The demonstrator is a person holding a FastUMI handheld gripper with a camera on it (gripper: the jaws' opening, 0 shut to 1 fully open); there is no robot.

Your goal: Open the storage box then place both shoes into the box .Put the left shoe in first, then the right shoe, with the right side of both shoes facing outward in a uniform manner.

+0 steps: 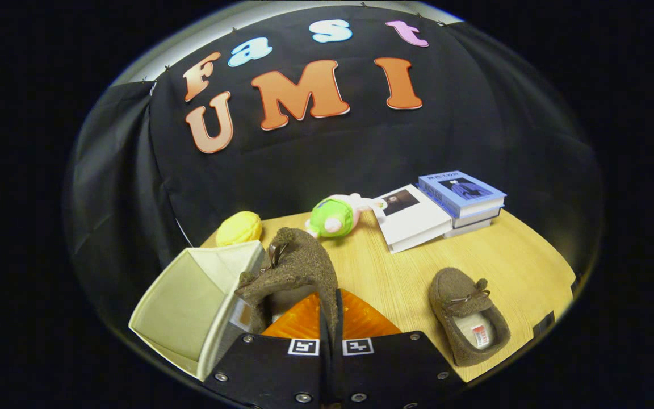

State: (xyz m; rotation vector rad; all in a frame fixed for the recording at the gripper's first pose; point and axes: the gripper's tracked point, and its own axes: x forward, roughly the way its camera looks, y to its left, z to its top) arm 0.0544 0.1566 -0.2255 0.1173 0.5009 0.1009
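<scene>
While pinched by the claw, a fuzzy brown shoe beside the boxy cream storage box.

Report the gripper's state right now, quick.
Gripper: jaws shut on the brown shoe, pinching its side wall and holding it up beside the open storage box.

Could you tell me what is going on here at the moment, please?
The hand-held gripper is shut on a brown slipper, pinching its side wall between the orange fingers and holding it up beside the open storage box. The box looks empty inside. The second slipper lies on the wooden table, off to the other side of the fingers.
</scene>
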